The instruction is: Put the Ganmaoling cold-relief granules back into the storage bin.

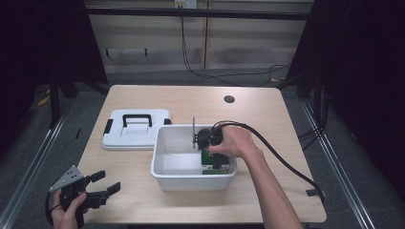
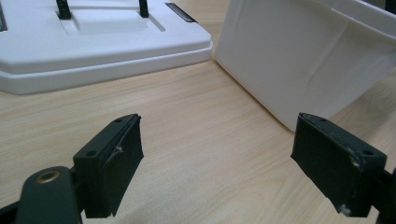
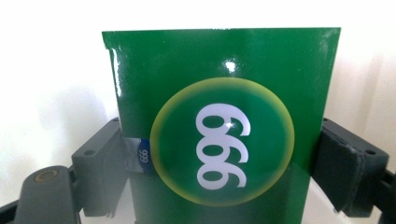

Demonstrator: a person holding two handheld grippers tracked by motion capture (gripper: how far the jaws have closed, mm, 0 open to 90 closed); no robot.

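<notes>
Green and glossy, the box (image 3: pixel 219 135) sits between the fingers (image 3: pixel 348 172) of the right gripper (image 1: pixel 213 143), which press on its two narrow sides; a yellow-ringed disc with "999" faces the camera. In the high view it shows at about 4 o'clock inside the white bin (image 1: pixel 165 167), close to the near right corner, with the hand (image 1: pixel 236 143) above it.

It looks like a light cardboard carton: stiff along its edges, likely to dent on the broad faces if squeezed hard. The shiny print may be slippery, so a hold across the narrow sides, about mid-height as now, seems safest. Whether it rests on the bin floor or hangs just above it, I cannot tell.

At 7 o'clock on the table (image 1: pixel 267 109) the left gripper (image 1: pixel 98 187) is held low, its fingers (image 2: pixel 114 158) wide apart with nothing between them, pointed toward the bin's outer wall and the lid (image 1: pixel 136 129). That lid, white with a black handle and latches, lies flat at 10 o'clock from the bin, just beside it.

Pale wood-grain laminate covers the table, smooth and matt, with a round cable hole (image 1: pixel 229 99) near 1 o'clock. Around it the room is dark, with black curtains at both sides, a grey floor, and cables (image 1: pixel 191 62) trailing down the back wall.
</notes>
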